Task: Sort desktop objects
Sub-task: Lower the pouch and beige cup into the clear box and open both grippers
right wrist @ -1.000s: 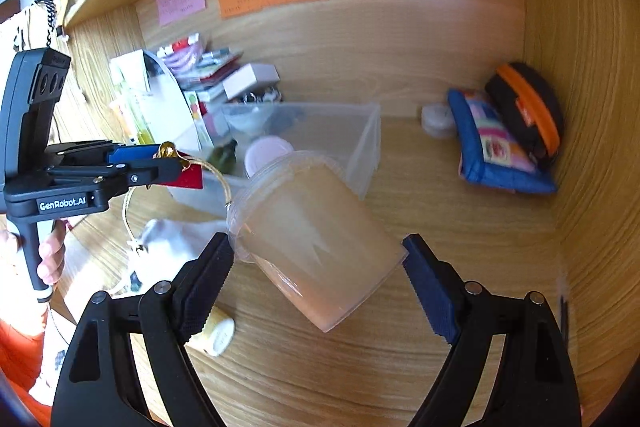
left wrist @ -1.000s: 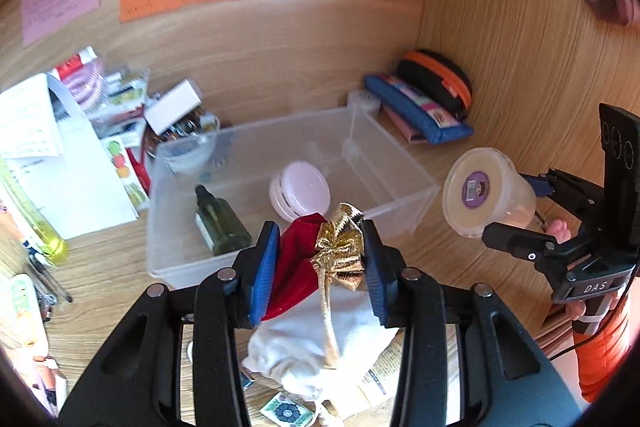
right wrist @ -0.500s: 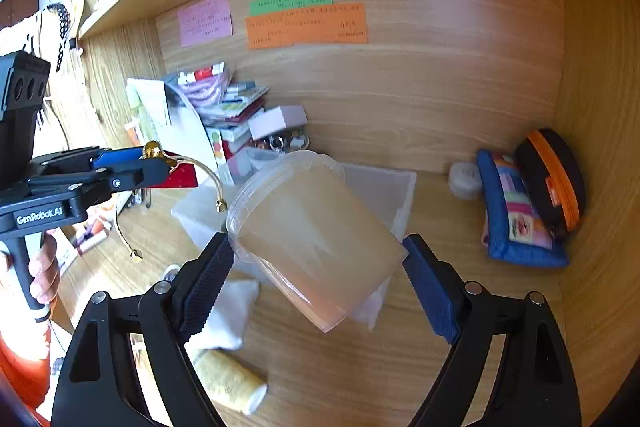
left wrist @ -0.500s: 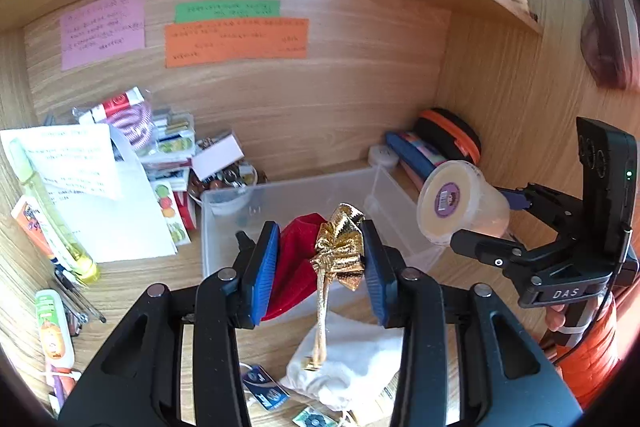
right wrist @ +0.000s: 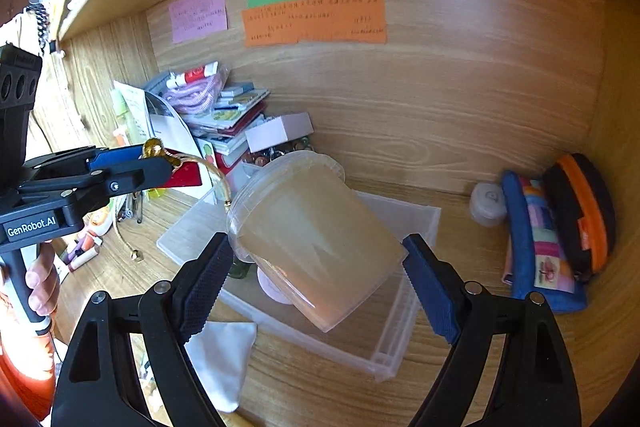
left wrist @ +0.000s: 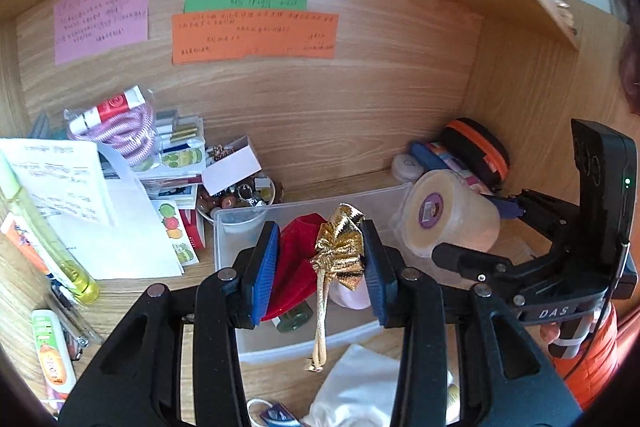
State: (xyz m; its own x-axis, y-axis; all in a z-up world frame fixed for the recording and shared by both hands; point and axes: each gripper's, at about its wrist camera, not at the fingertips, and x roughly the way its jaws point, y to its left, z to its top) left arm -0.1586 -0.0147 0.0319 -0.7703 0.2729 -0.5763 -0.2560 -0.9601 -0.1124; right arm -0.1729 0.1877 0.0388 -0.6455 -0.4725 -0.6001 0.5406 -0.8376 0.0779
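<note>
Up close, the left gripper [left wrist: 318,269] pinches a red velvet pouch [left wrist: 294,267] with a crinkled gold bow [left wrist: 340,251], its ribbon dangling over the clear plastic bin [left wrist: 320,347]. Beside it, the right gripper [right wrist: 316,279], spread wide, clamps a tilted translucent lidded tub [right wrist: 312,243] above that bin. Farther back, coloured notes [left wrist: 254,35] cling to the wooden wall.

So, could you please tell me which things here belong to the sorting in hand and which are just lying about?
In hand:
- red pouch with gold bow, in left gripper
- lidded plastic tub, in right gripper
- clear bin

Lying about:
- sticky notes
- pencil cases
- white cloth
- book pile
</note>
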